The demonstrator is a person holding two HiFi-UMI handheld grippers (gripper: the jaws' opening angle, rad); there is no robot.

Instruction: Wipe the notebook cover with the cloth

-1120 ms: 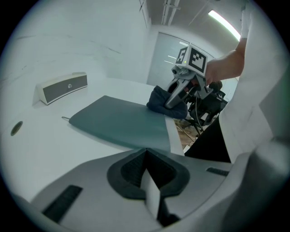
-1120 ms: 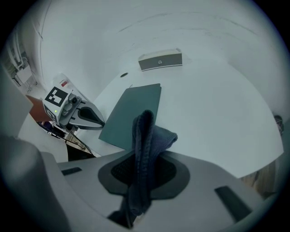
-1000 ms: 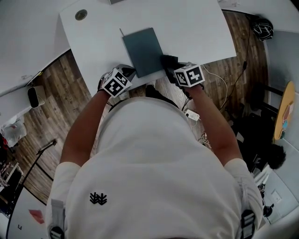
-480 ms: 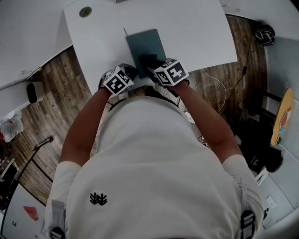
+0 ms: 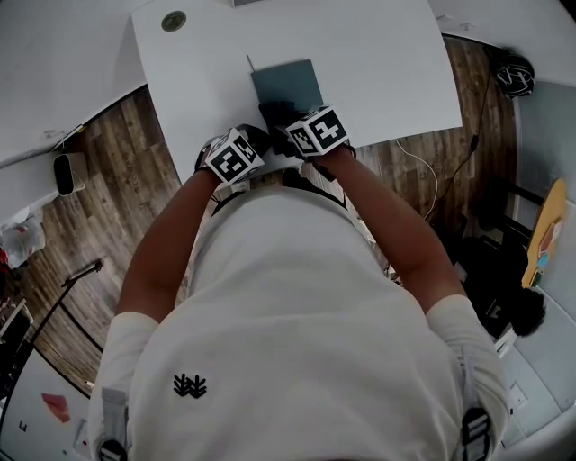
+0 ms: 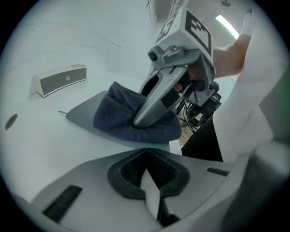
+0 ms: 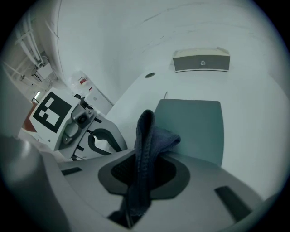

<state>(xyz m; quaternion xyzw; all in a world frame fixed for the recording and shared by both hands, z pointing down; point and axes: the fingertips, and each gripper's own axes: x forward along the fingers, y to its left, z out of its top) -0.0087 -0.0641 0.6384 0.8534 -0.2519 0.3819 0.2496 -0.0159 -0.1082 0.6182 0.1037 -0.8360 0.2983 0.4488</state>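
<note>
A teal notebook lies flat on the white table, close to its near edge. The dark blue cloth rests on the notebook's near part. My right gripper is shut on the cloth and presses it onto the cover. In the right gripper view the cloth rises from between the jaws, with the notebook beyond. My left gripper sits on the table just left of the notebook's near corner, jaws closed, with nothing seen in them. From the left gripper view, the cloth bunches under the right gripper.
A small white box stands beyond the notebook. A round cable hole sits at the table's far left. The table's near edge runs right under both grippers, with wood floor and cables below.
My right gripper has slid the cloth leftward along the notebook's near part, from its right corner toward the left gripper. The left gripper has barely moved.
</note>
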